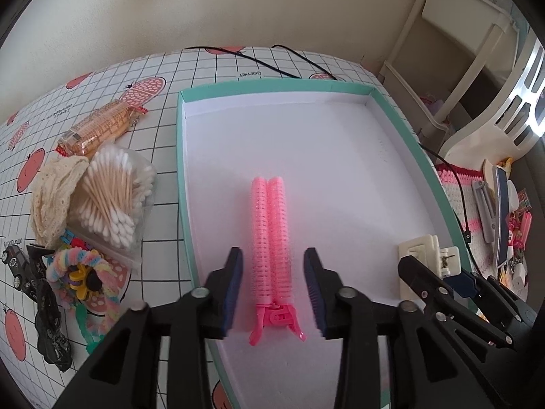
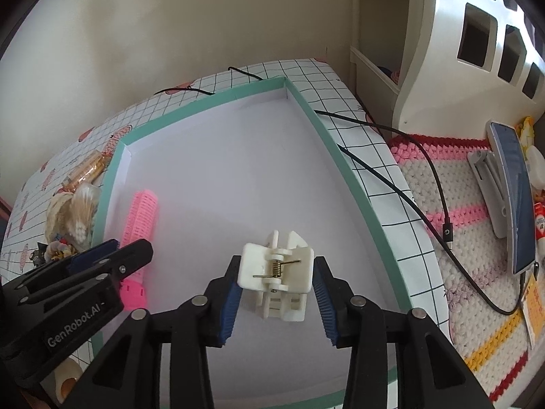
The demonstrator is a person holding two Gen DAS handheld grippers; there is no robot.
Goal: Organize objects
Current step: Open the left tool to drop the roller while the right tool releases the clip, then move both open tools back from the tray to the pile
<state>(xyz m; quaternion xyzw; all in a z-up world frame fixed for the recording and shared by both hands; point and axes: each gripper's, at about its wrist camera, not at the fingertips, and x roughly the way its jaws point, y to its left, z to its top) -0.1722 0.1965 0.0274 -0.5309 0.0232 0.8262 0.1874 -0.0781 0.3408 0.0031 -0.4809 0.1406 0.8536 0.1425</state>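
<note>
Jaws of the left gripper [image 1: 273, 283] stand apart on either side of the pink hair-roller clip [image 1: 271, 238], with a clear gap between each blue pad and the clip; nothing is gripped. Jaws of the right gripper [image 2: 278, 293] likewise stand apart around the white claw clip [image 2: 277, 274]; the left pad is at or near the clip's edge, the right pad shows a narrow gap, and no firm hold is evident.

Both clips lie on the white floor of the teal-rimmed tray [image 1: 190, 184], which sits on the grid-patterned desk [image 1: 163, 68]. In the left wrist view the pink clip lies at centre, its hinge end toward 6 o'clock; the white claw clip [image 1: 420, 255] is at 4 o'clock, beside the right gripper [image 1: 439, 272].

Outside the tray, at 9 o'clock in that view, lie a bag of cotton swabs [image 1: 115, 191], cream lace trim [image 1: 51, 191], a wrapped biscuit pack [image 1: 98, 127], pastel hair ties [image 1: 81, 272] and a toy car [image 1: 18, 269]. A black cable [image 2: 419, 156] runs at 3 o'clock in the right wrist view, over a crocheted mat [image 2: 477, 238].
</note>
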